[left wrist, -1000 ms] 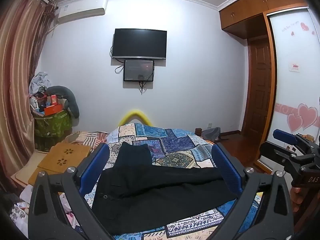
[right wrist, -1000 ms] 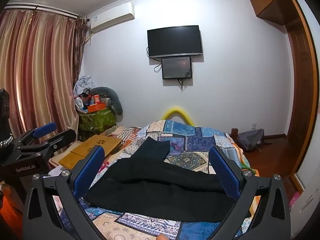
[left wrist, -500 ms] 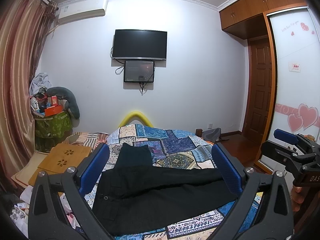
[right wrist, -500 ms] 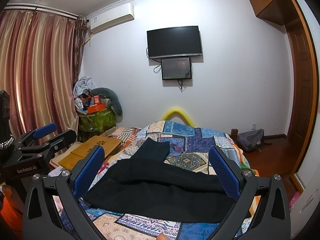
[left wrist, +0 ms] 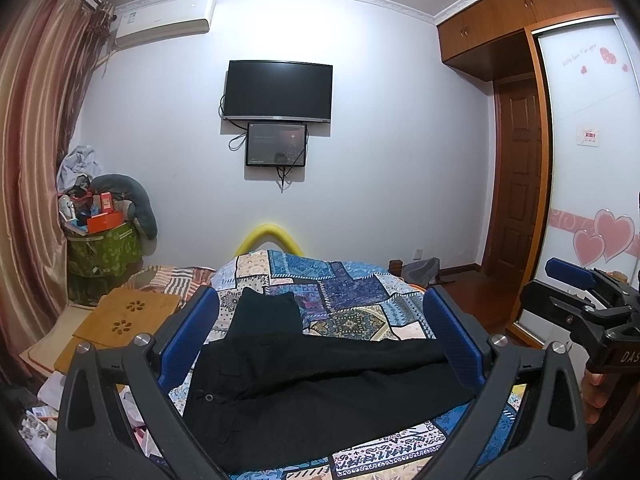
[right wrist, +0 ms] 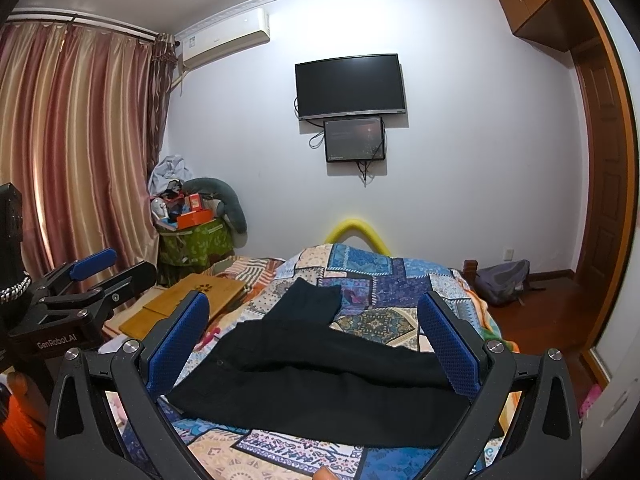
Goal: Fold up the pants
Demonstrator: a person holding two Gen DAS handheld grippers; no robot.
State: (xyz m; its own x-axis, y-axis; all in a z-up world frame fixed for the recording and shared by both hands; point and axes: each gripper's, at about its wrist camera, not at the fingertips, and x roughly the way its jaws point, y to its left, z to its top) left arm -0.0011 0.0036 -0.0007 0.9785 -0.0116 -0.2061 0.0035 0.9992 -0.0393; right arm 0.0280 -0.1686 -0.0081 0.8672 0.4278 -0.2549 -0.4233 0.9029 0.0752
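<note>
Black pants lie spread across a patchwork bedspread, waistband at the left, one leg end pointing toward the far wall. They also show in the right wrist view. My left gripper is open and empty, held above the pants near the bed's front edge. My right gripper is open and empty too, hovering over the pants. Each gripper shows in the other's view: the right one at the far right, the left one at the far left.
Wooden boards lie on the floor left of the bed. A green bin piled with clutter stands by the curtain. A TV hangs on the far wall. A grey backpack and a wooden door are at the right.
Both grippers have barely moved; the views shifted very slightly. The pants lie as before.
</note>
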